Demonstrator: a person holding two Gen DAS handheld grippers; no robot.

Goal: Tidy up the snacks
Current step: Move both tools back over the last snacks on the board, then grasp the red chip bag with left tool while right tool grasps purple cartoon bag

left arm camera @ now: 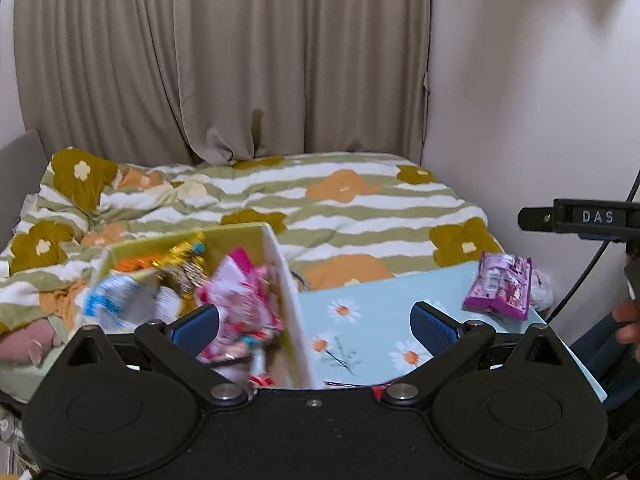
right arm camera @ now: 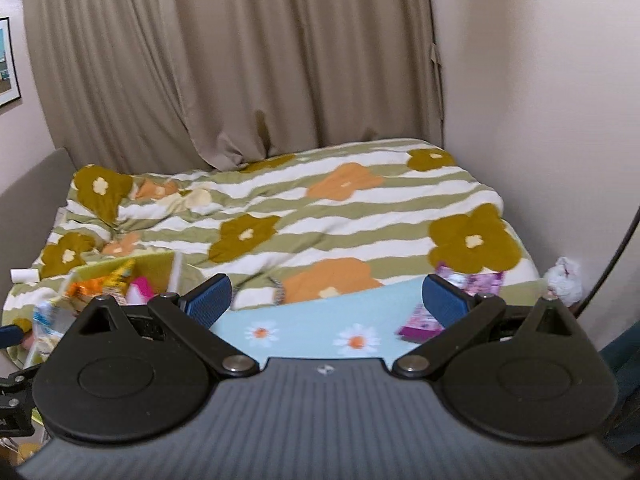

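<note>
A green box [left arm camera: 276, 264] with a white side wall holds several snacks: a pink packet [left arm camera: 244, 300], a blue-and-white packet [left arm camera: 116, 300] and gold wrappers [left arm camera: 184, 256]. My left gripper [left arm camera: 316, 320] is open above the box's right wall, and the blurred pink packet lies loose by its left finger. A purple packet [left arm camera: 500, 284] lies on the light blue daisy tabletop [left arm camera: 372, 312]. My right gripper [right arm camera: 328, 296] is open over that tabletop [right arm camera: 304, 320] with nothing between its fingers. The purple packet [right arm camera: 420, 324] is partly hidden behind its right finger. The box [right arm camera: 160, 268] is at the far left.
A bed with a striped flower quilt [left arm camera: 320, 208] lies behind the table, with curtains [left arm camera: 240, 60] beyond and a wall on the right. A white fluffy thing [right arm camera: 566, 280] sits at the table's right end. Red wrapper edges [left arm camera: 384, 388] show near my left gripper's base. A hand [left arm camera: 628, 320] is at the right edge.
</note>
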